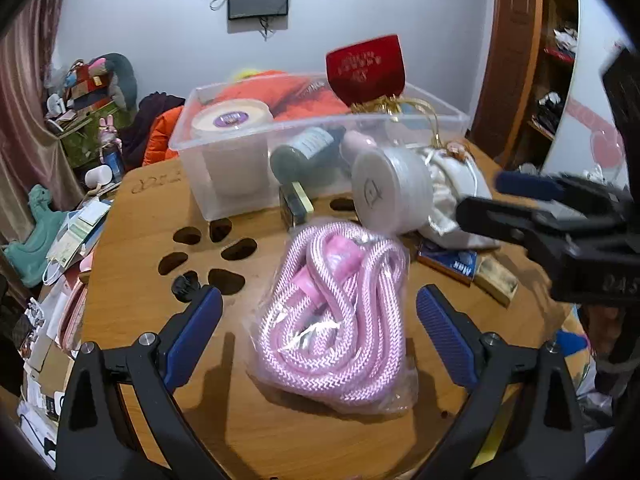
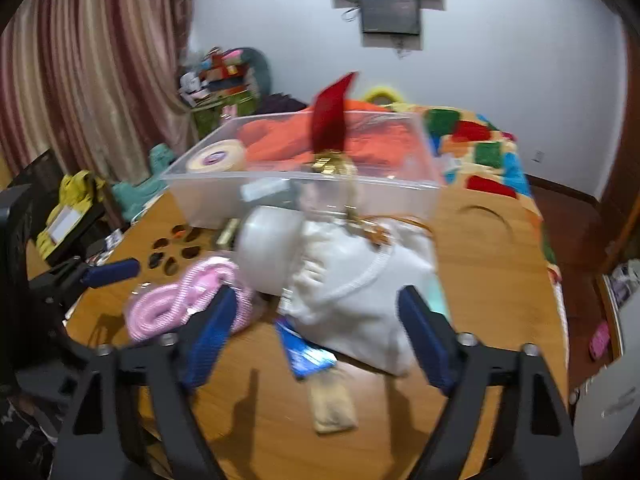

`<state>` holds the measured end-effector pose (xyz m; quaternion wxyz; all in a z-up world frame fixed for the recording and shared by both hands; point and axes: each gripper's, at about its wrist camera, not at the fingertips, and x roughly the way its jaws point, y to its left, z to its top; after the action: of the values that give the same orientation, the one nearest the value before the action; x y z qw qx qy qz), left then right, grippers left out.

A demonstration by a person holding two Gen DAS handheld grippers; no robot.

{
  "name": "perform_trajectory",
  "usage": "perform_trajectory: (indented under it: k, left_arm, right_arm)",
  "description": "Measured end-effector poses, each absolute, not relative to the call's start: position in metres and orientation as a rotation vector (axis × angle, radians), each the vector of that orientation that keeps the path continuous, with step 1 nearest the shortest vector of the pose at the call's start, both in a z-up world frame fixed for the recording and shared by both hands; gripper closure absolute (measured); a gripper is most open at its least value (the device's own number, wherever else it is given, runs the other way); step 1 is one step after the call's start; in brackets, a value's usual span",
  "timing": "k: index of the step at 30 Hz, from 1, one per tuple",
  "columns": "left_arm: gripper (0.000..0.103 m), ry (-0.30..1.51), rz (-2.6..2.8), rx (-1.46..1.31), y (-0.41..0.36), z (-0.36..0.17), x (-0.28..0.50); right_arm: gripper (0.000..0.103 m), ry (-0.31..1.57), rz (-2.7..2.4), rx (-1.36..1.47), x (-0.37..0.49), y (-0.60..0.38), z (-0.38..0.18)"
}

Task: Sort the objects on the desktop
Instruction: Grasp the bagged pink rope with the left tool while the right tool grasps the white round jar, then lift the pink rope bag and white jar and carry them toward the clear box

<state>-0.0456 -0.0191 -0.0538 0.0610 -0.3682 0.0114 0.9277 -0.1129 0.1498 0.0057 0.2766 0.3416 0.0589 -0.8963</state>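
Observation:
A pink braided rope in a clear bag (image 1: 332,312) lies on the wooden table (image 1: 280,432). My left gripper (image 1: 320,332) is open, with one pad on each side of the bag and not touching it. My right gripper (image 2: 318,336) is open just in front of a white cloth bag (image 2: 360,292), pads apart from it. A red pouch (image 2: 332,120) with gold cords hangs blurred in the air over the clear plastic bin's (image 1: 224,200) near rim. The bin holds a cream tub (image 1: 232,118) and a dark bottle (image 1: 304,152).
A white round jar (image 1: 390,192) lies on its side against the bin. Near it are a small box (image 1: 296,200), a blue packet (image 1: 448,260) and a tan block (image 2: 334,404). Paw-shaped cut-outs (image 1: 212,252) pierce the table. Clutter lies beyond its left edge.

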Motion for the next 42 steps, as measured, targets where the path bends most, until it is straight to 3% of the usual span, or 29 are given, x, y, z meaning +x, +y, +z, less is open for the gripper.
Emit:
perform_trajectory:
  k: [9, 12, 20, 24, 26, 32, 42]
  left_arm:
    - [0.004, -0.018, 2.746, -1.223, -0.023, -0.068, -0.063]
    - [0.004, 0.002, 2.749, -1.227, -0.020, -0.069, -0.066]
    - [0.005, 0.022, 2.780, -1.162, -0.013, -0.070, -0.066]
    - [0.009, 0.006, 2.791, -1.147, -0.017, -0.070, -0.065]
    - [0.015, 0.015, 2.787, -1.134, -0.015, -0.070, -0.064]
    - [0.032, 0.074, 2.781, -1.094, -0.006, -0.070, -0.058]
    - [0.036, -0.022, 2.788, -1.097, -0.020, -0.064, -0.054]
  right_arm:
    - [0.032, 0.213, -2.351, 0.951, -0.134, 0.112, 0.002]
    - [0.042, 0.240, -2.375, 0.934, -0.136, 0.108, 0.007]
    - [0.051, 0.257, -2.339, 0.920, -0.130, 0.098, 0.008]
    - [0.063, 0.281, -2.321, 0.976, -0.139, 0.089, -0.008]
    - [0.068, 0.271, -2.322, 0.996, -0.143, 0.090, -0.013]
    - [0.074, 0.256, -2.327, 0.979, -0.140, 0.096, -0.013]
    - [0.076, 0.220, -2.325, 0.921, -0.128, 0.109, 0.004]
